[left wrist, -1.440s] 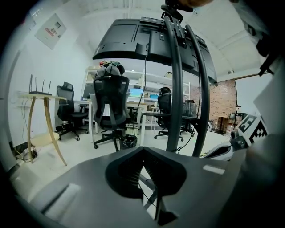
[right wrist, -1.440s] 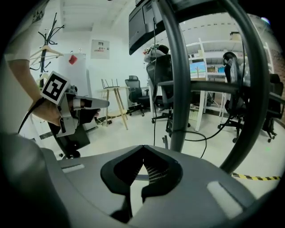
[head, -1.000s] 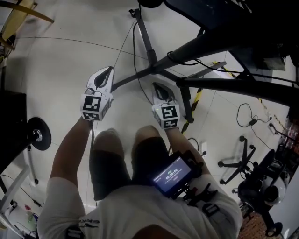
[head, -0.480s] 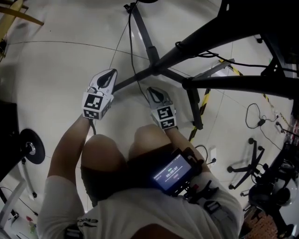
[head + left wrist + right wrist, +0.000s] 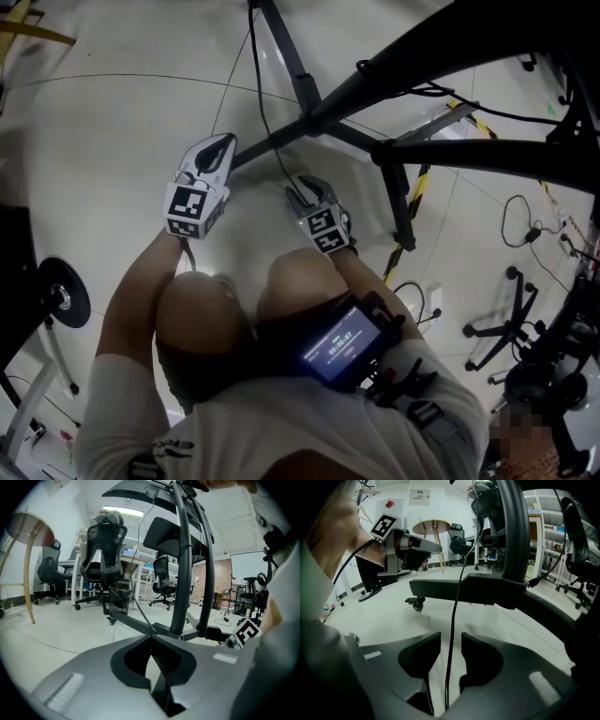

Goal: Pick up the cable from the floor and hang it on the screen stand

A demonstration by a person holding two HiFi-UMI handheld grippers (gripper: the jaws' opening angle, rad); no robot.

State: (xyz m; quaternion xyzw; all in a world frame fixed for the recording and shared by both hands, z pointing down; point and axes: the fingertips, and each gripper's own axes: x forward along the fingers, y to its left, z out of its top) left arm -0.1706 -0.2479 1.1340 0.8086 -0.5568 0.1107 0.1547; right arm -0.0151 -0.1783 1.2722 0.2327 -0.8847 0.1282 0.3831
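Right claw (image 5: 451, 638), its jaws having just been opening, is straddling the cable (image 5: 453, 606) unpinched, so I'm judging pickup underway and needing a squeeze next.

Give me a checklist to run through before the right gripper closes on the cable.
1. Cable inside the right gripper: ok, it runs through the gap between the jaws.
2. Jaws wide enough: ok, they stand apart and have just been opening; neither pad touches the cable.
3. Grip made: not ok, nothing is clamped yet.
4. Left gripper out of the way: ok, it is shut on nothing and off to one side.
5. Cable free of the stand base: cannot tell, it passes in front of the base and its ends are out of view.
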